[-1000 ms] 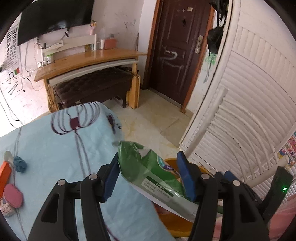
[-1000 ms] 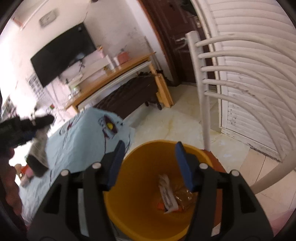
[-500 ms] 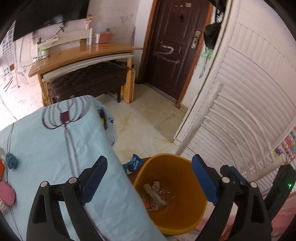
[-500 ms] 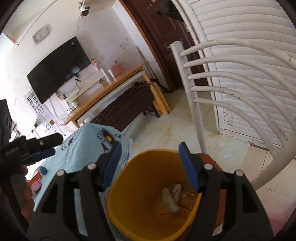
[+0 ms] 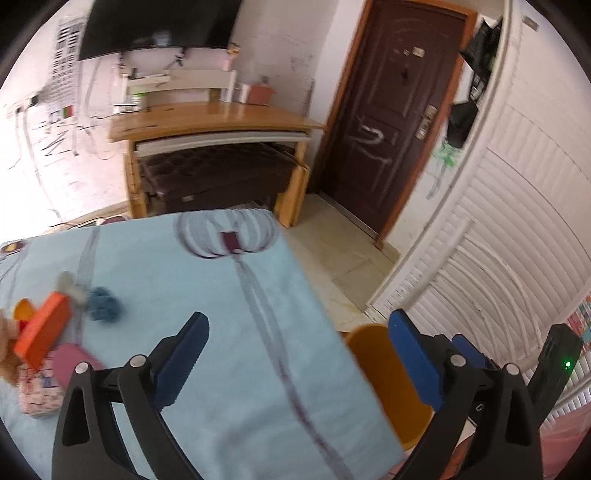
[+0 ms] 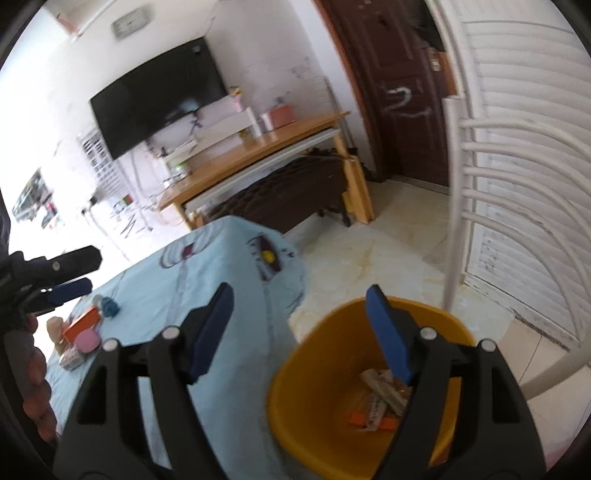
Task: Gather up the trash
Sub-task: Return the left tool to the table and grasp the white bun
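Observation:
A yellow bin [image 6: 328, 373] stands on the floor beside the table's right edge, with wrappers and trash [image 6: 380, 402] in its bottom. It also shows in the left wrist view [image 5: 384, 376]. My left gripper [image 5: 299, 354] is open and empty above the light blue tablecloth [image 5: 221, 295]. My right gripper [image 6: 301, 328] is open and empty, over the gap between table and bin. An orange box [image 5: 44, 334], a blue ball of fabric [image 5: 105, 304] and a pink item [image 5: 70, 363] lie at the table's left.
A white slatted chair [image 6: 480, 184] stands right of the bin. A wooden desk [image 5: 214, 122] with a dark bench under it stands against the far wall, below a TV [image 5: 159, 26]. A dark door [image 5: 391, 110] is at the back right.
My left gripper opened and let go of the green and white packet, which dropped into the bin. It then swung left over the table. My right gripper also shifted left.

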The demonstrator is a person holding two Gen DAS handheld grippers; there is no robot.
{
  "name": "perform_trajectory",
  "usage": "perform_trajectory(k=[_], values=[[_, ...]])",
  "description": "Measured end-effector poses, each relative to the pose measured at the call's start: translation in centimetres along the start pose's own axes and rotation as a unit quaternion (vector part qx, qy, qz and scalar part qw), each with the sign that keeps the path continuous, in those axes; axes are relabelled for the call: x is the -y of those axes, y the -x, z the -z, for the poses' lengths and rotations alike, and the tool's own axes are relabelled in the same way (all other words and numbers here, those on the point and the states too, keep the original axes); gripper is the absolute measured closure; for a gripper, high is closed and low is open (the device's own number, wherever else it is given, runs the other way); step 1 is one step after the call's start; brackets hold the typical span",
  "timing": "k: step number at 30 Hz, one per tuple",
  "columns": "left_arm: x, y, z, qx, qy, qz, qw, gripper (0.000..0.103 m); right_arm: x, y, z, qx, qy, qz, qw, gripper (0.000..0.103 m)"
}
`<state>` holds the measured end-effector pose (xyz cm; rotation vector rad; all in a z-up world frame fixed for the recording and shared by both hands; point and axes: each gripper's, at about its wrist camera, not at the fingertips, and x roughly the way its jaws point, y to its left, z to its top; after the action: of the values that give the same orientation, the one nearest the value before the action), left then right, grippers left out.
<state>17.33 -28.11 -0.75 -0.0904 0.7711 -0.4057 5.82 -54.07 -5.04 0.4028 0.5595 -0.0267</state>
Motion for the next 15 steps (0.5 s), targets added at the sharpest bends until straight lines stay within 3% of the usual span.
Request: perform_trajectory(k=[3, 15], values=[[-3.0, 1.4, -0.1, 0.014, 0.013, -0.024, 0.9995, 0.008, -3.0, -0.8, -0.1, -0.01, 0.021, -0.019, 1.0, 0.027], [-14.1, 6.1, -0.3, 0.043, 0.068, -0.102, 0.9915, 0.007, -15.0, -4.4, 1.2, -0.06, 0.09, -0.084, 0.991, 0.024]])
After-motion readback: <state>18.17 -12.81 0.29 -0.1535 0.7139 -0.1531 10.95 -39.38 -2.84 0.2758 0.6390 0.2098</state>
